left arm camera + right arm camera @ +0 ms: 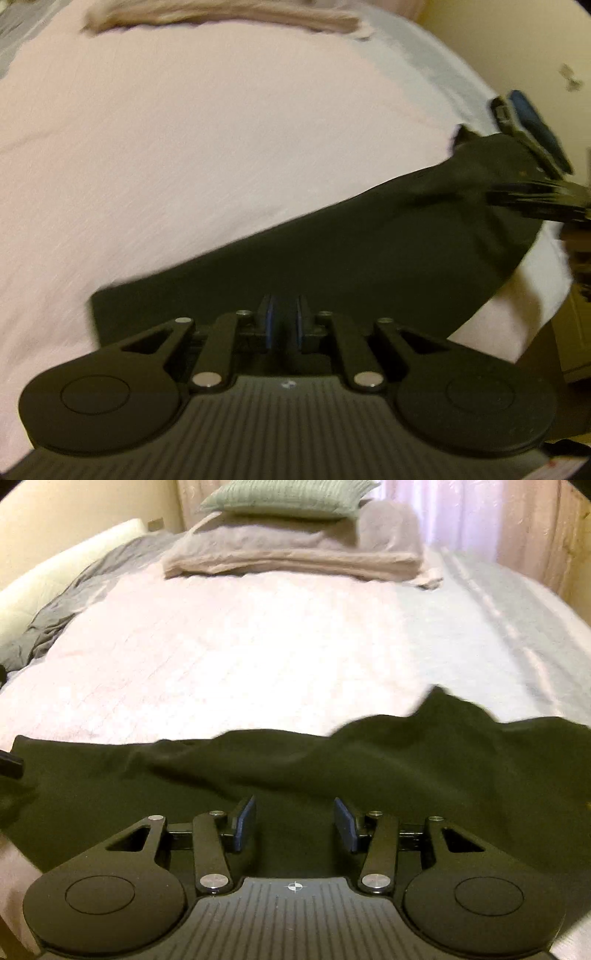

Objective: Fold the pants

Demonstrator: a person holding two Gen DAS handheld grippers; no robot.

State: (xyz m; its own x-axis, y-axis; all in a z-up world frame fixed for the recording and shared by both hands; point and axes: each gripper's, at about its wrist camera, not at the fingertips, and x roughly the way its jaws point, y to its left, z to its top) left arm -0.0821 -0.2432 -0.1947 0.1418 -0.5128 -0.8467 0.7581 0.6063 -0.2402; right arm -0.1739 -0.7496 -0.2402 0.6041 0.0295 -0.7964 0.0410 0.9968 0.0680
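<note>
Black pants [369, 258] lie across the near part of a pink bed cover [184, 147], stretched out sideways with a bunched ridge towards the right [424, 731]. My left gripper [285, 325] hovers over the pants' left end, its blue pads almost together with a thin dark slit between them; whether cloth is pinched there is hidden. My right gripper [294, 821] stands open over the pants' middle [147, 786], nothing between its pads. In the left wrist view that right gripper [495, 151] shows at the pants' far right end.
A stack of folded blankets [291, 557] topped by a green pillow [288, 498] sits at the far end of the bed. A grey duvet [74, 602] is crumpled along the left side. The bed's edge and a wall [517, 44] lie on the right.
</note>
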